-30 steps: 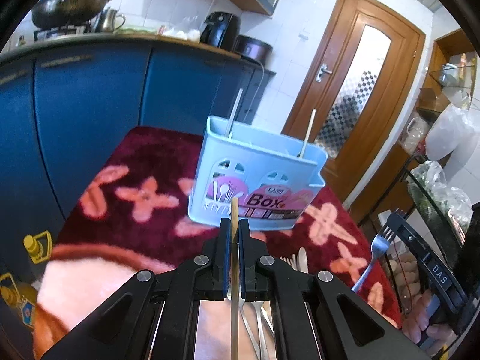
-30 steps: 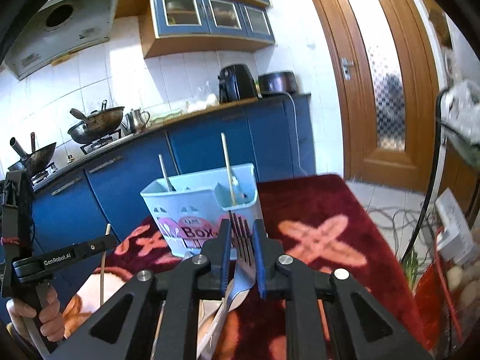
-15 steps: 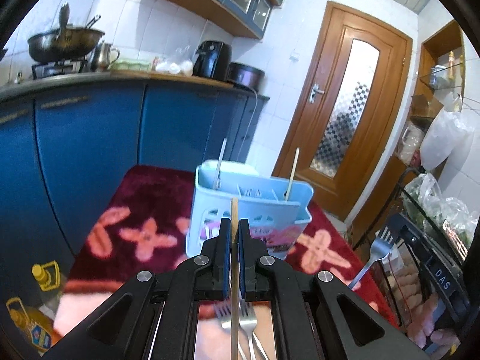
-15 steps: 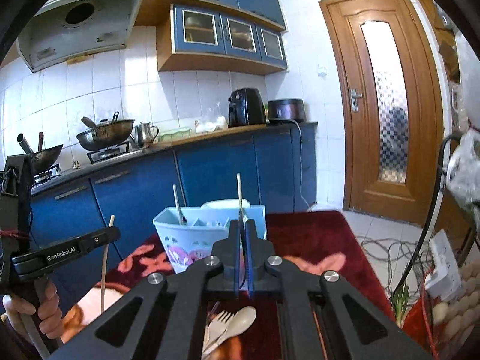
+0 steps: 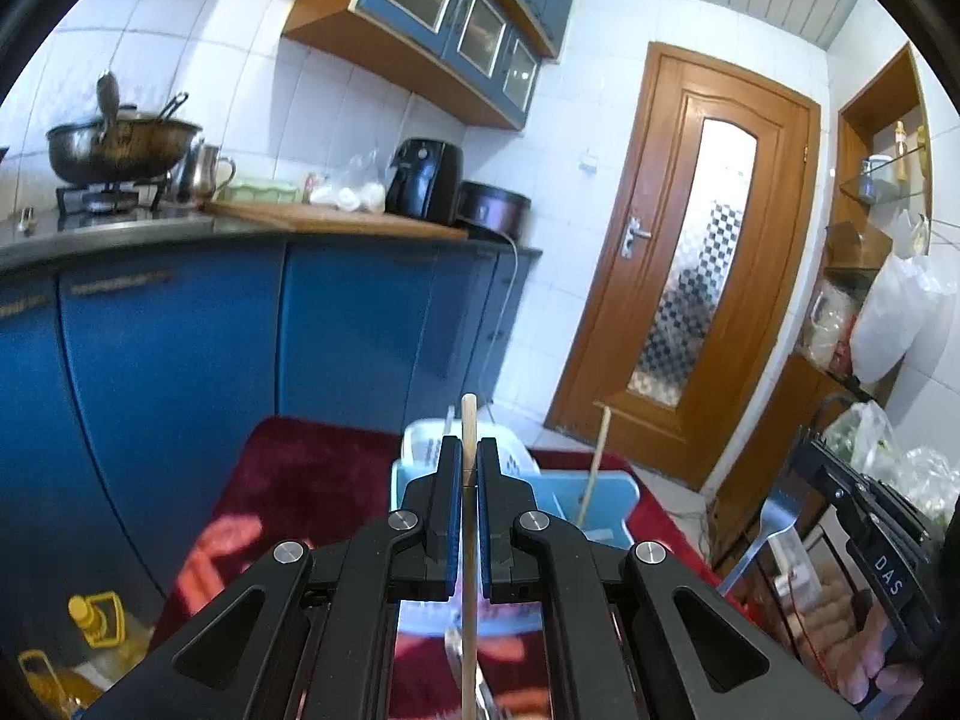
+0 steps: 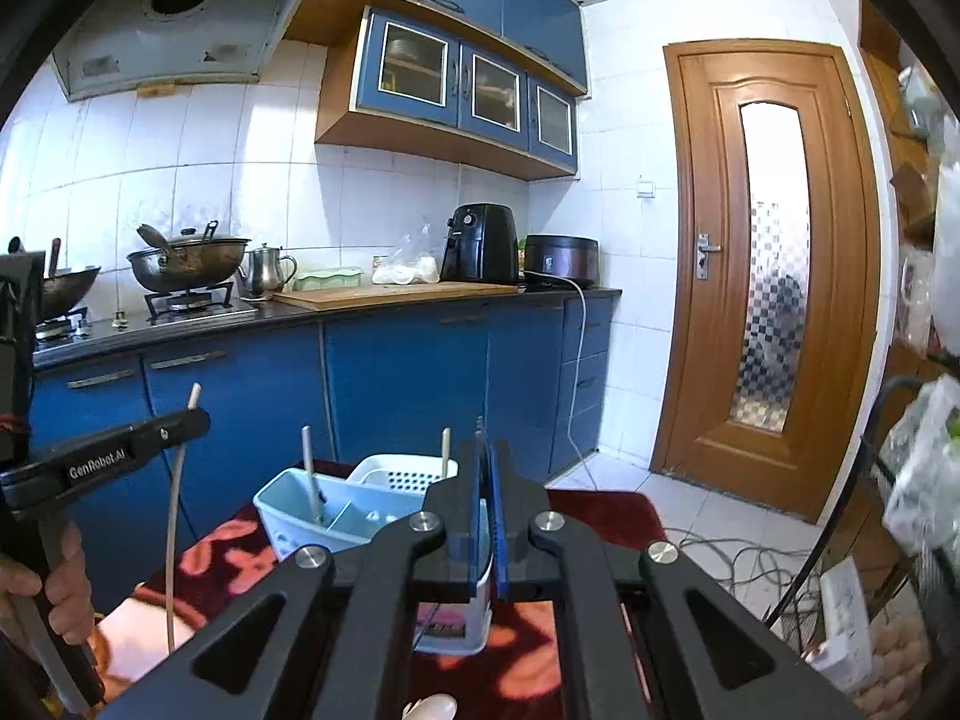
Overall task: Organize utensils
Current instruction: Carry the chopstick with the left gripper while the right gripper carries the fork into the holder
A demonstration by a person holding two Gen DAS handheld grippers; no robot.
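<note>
Chopstick [image 5: 468, 456]: I have it pinched upright in my left gripper [image 5: 469, 468], its tip poking above the fingertips, the shaft running down out of the bottom of the view.
Fork [image 5: 774, 525]: clamped edge-on in my right gripper [image 6: 485, 468]; its tines just clear the fingertips in the right wrist view.
Caddy [image 6: 336, 516]: light blue utensil box standing on the table below and ahead of both grippers, with two stick-like handles upright in separate compartments.
Table cloth [image 6: 600, 510]: dark red with pink flowers, under the caddy.
White spoon [image 6: 429, 708]: lying on the cloth near me.
Backdrop: blue cabinets [image 5: 180, 360], wooden door [image 6: 774, 276], wok [image 6: 186, 261] on the stove.
</note>
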